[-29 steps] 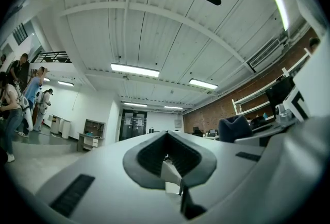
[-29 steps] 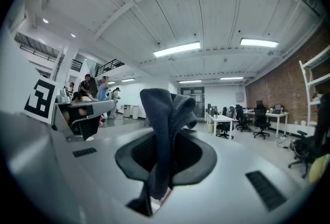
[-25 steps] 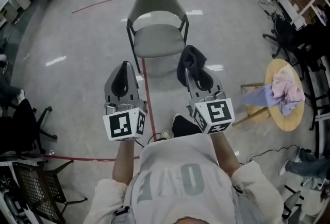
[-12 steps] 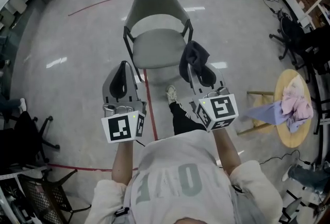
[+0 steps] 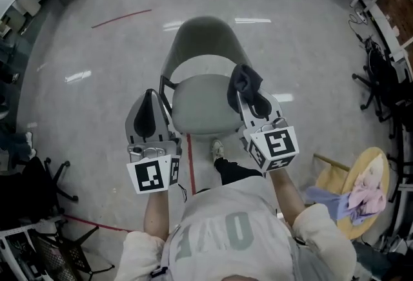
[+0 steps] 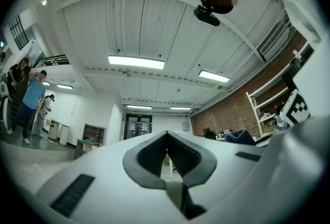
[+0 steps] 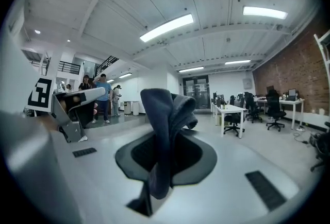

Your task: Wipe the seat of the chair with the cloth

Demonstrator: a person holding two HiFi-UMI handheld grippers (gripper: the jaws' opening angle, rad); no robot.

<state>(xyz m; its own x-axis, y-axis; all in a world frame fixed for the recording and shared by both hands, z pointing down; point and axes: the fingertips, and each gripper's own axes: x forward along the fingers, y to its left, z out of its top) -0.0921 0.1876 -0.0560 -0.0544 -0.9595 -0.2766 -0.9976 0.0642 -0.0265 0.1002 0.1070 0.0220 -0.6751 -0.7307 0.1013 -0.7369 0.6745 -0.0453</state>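
A grey chair (image 5: pixel 201 66) with a padded seat (image 5: pixel 203 108) and black frame stands on the floor right in front of me. My right gripper (image 5: pixel 253 97) is shut on a dark blue-grey cloth (image 5: pixel 244 79), held over the seat's right edge. In the right gripper view the cloth (image 7: pixel 165 130) stands up bunched between the closed jaws of the right gripper (image 7: pixel 166 152). My left gripper (image 5: pixel 146 113) hangs beside the seat's left edge, shut with nothing in it. In the left gripper view its pads (image 6: pixel 149 158) meet, and only ceiling and room show beyond.
A round wooden stool (image 5: pixel 363 192) with pink and lavender cloths lies at the lower right. Red tape lines (image 5: pixel 191 160) cross the grey floor. Office chairs (image 5: pixel 381 73) and desks line the right side; a dark chair (image 5: pixel 32 176) sits at the left. People (image 7: pixel 98 97) stand farther off.
I have stepped closer: the chair has moved down the view and now lies directly between both grippers. The stool has slid to the lower right. Both grippers stay shut.
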